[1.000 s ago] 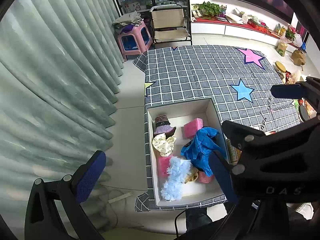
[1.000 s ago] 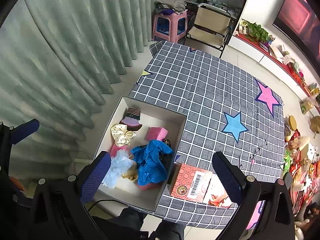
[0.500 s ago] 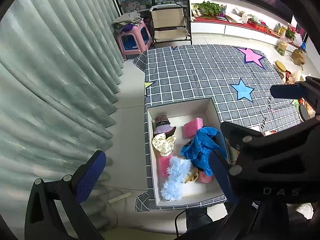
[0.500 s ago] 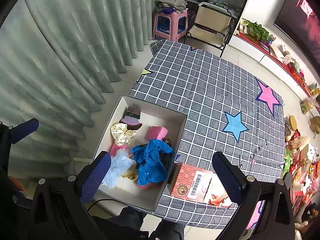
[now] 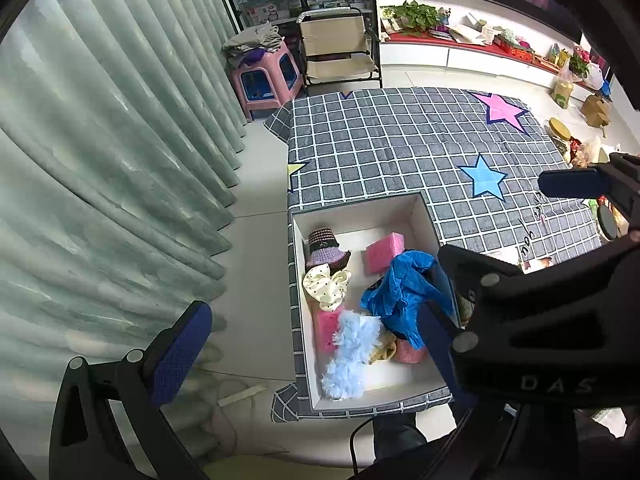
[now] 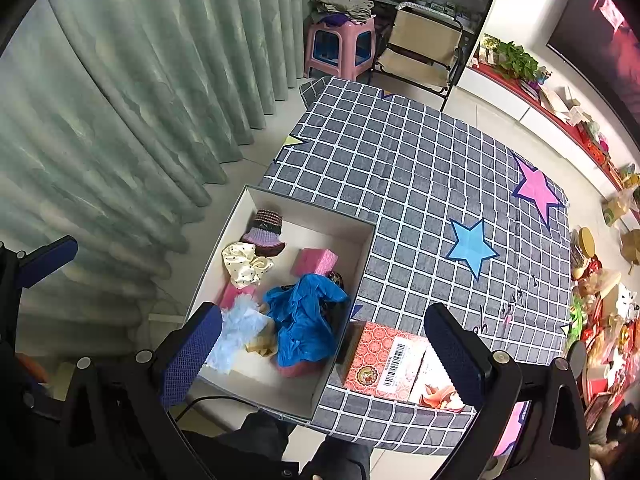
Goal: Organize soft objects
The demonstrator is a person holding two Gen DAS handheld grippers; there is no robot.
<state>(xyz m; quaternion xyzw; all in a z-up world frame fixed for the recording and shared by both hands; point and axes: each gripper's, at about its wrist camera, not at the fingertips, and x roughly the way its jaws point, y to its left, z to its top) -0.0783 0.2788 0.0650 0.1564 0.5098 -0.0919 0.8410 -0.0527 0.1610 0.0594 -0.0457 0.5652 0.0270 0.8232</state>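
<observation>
A white box (image 5: 360,210) (image 6: 312,209) sits at the near left corner of the checked table. It holds a purple knitted hat (image 5: 325,249) (image 6: 265,232), a cream dotted scrunchie (image 5: 326,286) (image 6: 244,264), a pink sponge (image 5: 384,251) (image 6: 315,262), a blue cloth (image 5: 400,292) (image 6: 304,320), a light blue fluffy piece (image 5: 350,356) (image 6: 236,332) and other pink pieces. My left gripper (image 5: 308,352) is open and empty, high above the box. My right gripper (image 6: 324,356) is open and empty, high above the box's right wall.
A red patterned carton (image 6: 384,360) lies on the checked cloth (image 6: 420,184) right of the box. Green curtains (image 5: 100,140) hang on the left. A pink stool (image 6: 340,44) and a folding chair (image 6: 420,44) stand beyond the table. Clutter lines the floor at the right (image 6: 600,300).
</observation>
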